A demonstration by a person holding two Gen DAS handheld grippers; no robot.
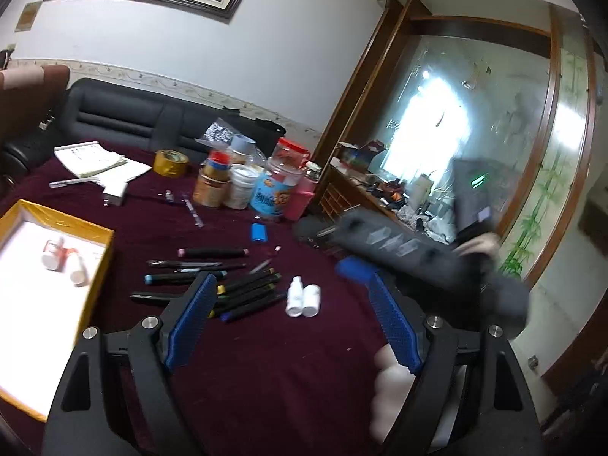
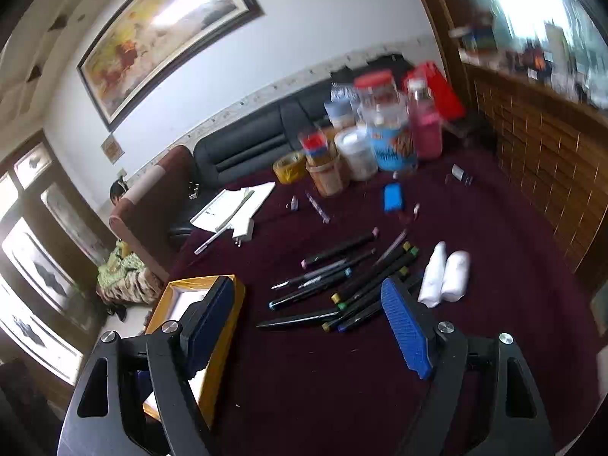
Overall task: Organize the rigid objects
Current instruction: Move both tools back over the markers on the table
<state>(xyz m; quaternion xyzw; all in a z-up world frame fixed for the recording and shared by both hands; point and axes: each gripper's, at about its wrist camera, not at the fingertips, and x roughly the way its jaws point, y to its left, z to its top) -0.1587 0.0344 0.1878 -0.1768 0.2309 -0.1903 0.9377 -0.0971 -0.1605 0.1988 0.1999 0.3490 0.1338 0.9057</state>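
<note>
Several black marker pens (image 1: 243,292) lie in a loose heap on the dark red tablecloth; they also show in the right wrist view (image 2: 342,281). Two small white bottles (image 1: 303,296) lie beside them, seen too in the right wrist view (image 2: 446,275). A yellow-rimmed box (image 1: 100,262) at the left holds two small bottles (image 1: 62,258); its corner shows in the right wrist view (image 2: 224,334). My left gripper (image 1: 290,285) is open and empty above the pens. My right gripper (image 2: 307,292) is open and empty, over the pens and box corner. It appears blurred in the left wrist view (image 1: 380,254).
A cluster of jars and cups (image 1: 258,186), a yellow tape roll (image 1: 171,162), a blue lighter (image 1: 258,232), a notepad (image 1: 91,157) and a white charger (image 1: 114,193) lie farther back. A black sofa (image 1: 125,114) and a wooden cabinet (image 2: 539,144) border the table.
</note>
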